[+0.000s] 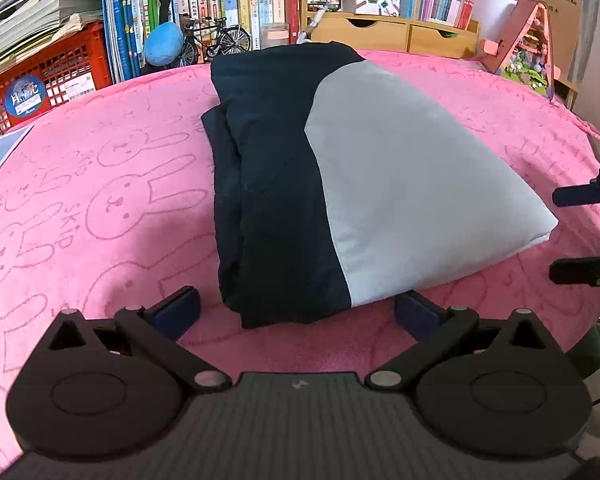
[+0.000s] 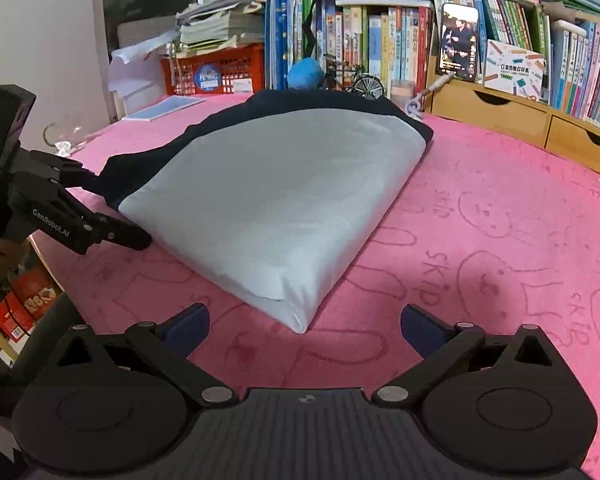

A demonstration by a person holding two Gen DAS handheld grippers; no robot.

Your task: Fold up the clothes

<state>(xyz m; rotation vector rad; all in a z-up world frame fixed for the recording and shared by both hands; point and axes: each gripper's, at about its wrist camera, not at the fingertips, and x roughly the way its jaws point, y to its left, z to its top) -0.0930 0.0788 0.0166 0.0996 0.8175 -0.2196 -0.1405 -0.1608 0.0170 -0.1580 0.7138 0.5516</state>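
A folded garment, dark navy on its left and pale grey on its right, lies in a compact bundle on the pink rabbit-print blanket. My left gripper is open just short of the bundle's near edge, holding nothing. From the right wrist view the same garment points a grey corner toward my right gripper, which is open and empty over the blanket. The left gripper also shows at the bundle's left side. The right gripper shows at the right edge of the left wrist view.
A bookshelf with books, a red crate, a blue plush, a model bicycle and wooden drawers line the far edge. A phone leans on the shelf. A hand grips the left tool's handle.
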